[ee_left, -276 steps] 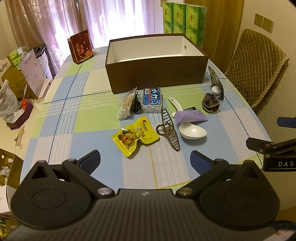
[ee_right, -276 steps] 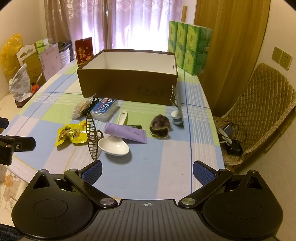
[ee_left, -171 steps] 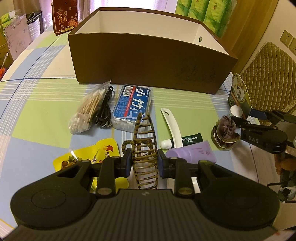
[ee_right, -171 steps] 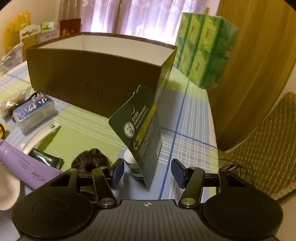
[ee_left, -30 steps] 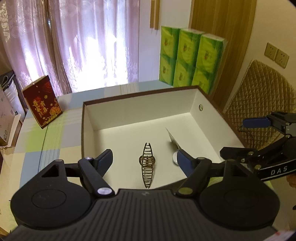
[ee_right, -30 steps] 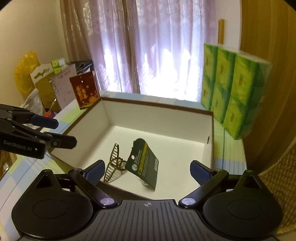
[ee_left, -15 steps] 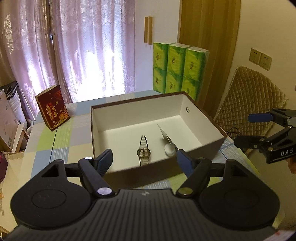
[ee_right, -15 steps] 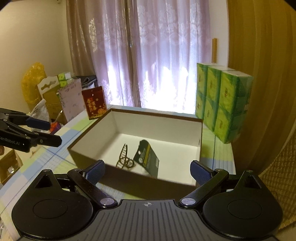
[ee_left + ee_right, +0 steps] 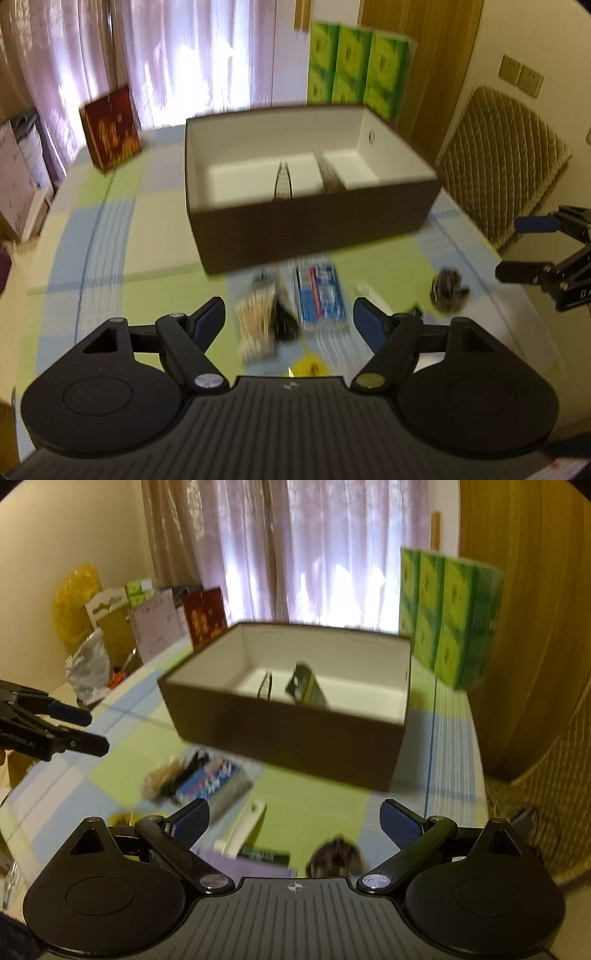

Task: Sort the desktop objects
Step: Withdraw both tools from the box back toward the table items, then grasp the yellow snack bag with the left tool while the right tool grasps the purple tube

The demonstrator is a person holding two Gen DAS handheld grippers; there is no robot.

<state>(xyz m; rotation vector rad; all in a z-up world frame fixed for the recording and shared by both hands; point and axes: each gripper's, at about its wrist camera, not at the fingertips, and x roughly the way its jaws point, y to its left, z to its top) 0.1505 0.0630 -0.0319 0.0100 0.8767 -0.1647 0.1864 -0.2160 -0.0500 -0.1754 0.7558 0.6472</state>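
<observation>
The left hand-held gripper (image 9: pixel 289 320) hangs above the bench (image 9: pixel 110 258) with its two blue-padded fingers spread wide and nothing between them. Below its gap lie a bag of cotton swabs (image 9: pixel 256 325), a black cable bundle (image 9: pixel 284 320) just beside it, and a blue tissue pack (image 9: pixel 322 295) to the right of those; a corner of a yellow snack packet (image 9: pixel 308 367) peeks out at the gripper body. The right hand-held gripper (image 9: pixel 294 819) is likewise held above the bench, fingers spread apart and empty. Under it sit a white spoon (image 9: pixel 243 823), a purple tube (image 9: pixel 243 864), a dark green tube (image 9: pixel 264 854) and a brown hair scrunchie (image 9: pixel 334 854), all blurred.

Farther back stands the brown box (image 9: pixel 314 221) with a white inside. In it lie a striped hair clip (image 9: pixel 282 181) and a dark green card package (image 9: pixel 304 686) that leans tilted beside the clip.

Behind the box stand green tissue packs (image 9: pixel 356 66) and a red gift box (image 9: pixel 110 133), with pink curtains (image 9: pixel 314 546) beyond. A quilted chair (image 9: pixel 502 158) stands at the right of the bench.
</observation>
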